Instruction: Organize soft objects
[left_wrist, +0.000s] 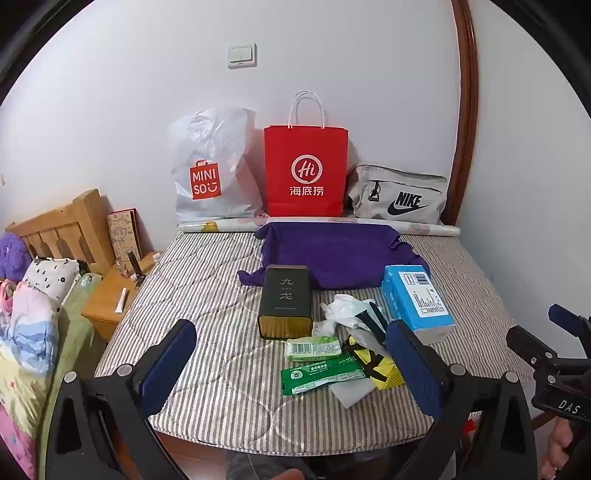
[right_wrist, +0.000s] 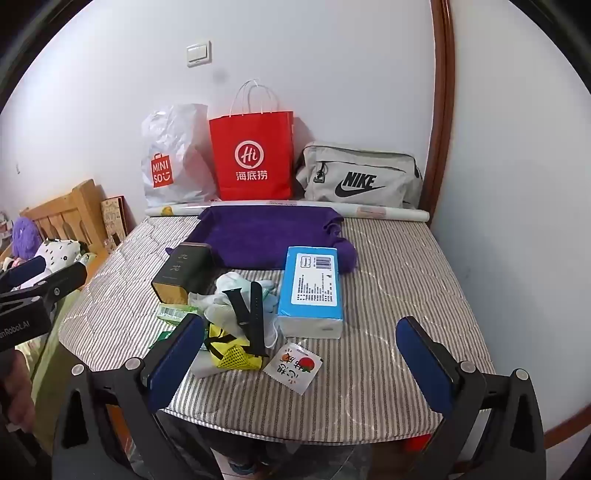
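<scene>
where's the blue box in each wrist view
Left wrist: blue box sits right of centre, just beyond the left tool's right finger.
Right wrist: blue box lies near centre, ahead of the open right tool.
Shared landmark: red paper bag.

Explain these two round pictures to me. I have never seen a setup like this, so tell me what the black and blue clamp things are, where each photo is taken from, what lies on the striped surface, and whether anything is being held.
There is no robot here. A person holds a two-finger clamp in each hand, and each clamp carries a wide-angle camera looking forward along its fingers, hence the round pictures. One view is from the left gripper, the other from the right gripper; each also glimpses the other at its edge.

Both stand open and hold nothing.

On the striped mattress lie a purple towel, a dark tin, a blue box, a black watch strap, a yellow mesh pouch, green packets and a small fruit sachet. Against the wall stand a white plastic bag, a red paper bag and a grey pouch.
</scene>
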